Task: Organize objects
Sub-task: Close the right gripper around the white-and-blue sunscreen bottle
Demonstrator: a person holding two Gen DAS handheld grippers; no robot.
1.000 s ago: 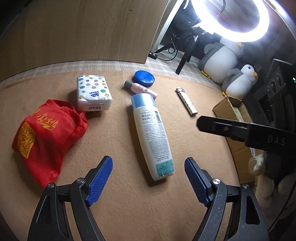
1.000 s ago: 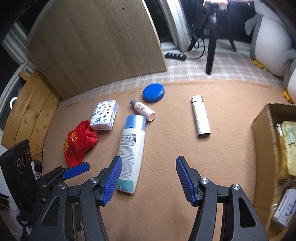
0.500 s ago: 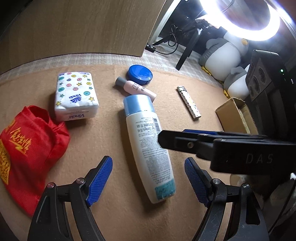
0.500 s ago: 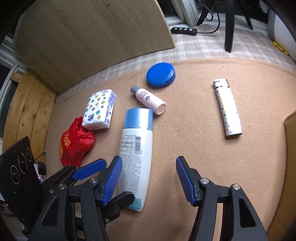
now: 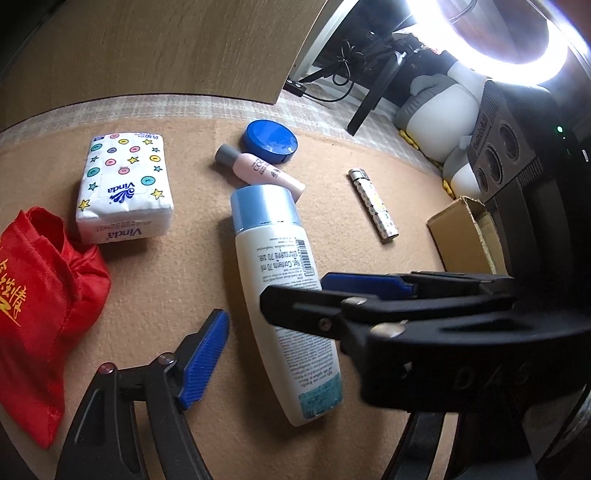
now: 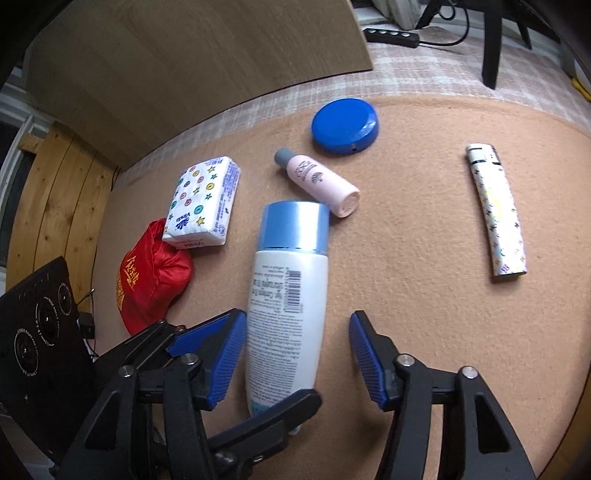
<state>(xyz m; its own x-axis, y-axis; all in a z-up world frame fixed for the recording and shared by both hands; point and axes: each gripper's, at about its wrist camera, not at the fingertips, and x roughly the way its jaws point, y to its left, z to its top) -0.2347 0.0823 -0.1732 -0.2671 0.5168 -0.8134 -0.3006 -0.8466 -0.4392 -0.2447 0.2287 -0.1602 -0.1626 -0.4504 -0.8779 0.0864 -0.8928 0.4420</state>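
Jaws of both grippers closing astride the white bottle [image 6: 286, 317], untouched; bare mat [image 6: 413, 258] rightward

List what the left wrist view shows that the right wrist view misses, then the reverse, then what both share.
Left wrist only: ring light, plush penguins, cardboard box.

Right wrist only: power strip, wooden planks.

Both: white bottle lying on the mat, between the closing jaws of the left gripper and the right gripper, neither yet pressing it; pink bottle, blue compact, tissue pack, red bag, lighter.
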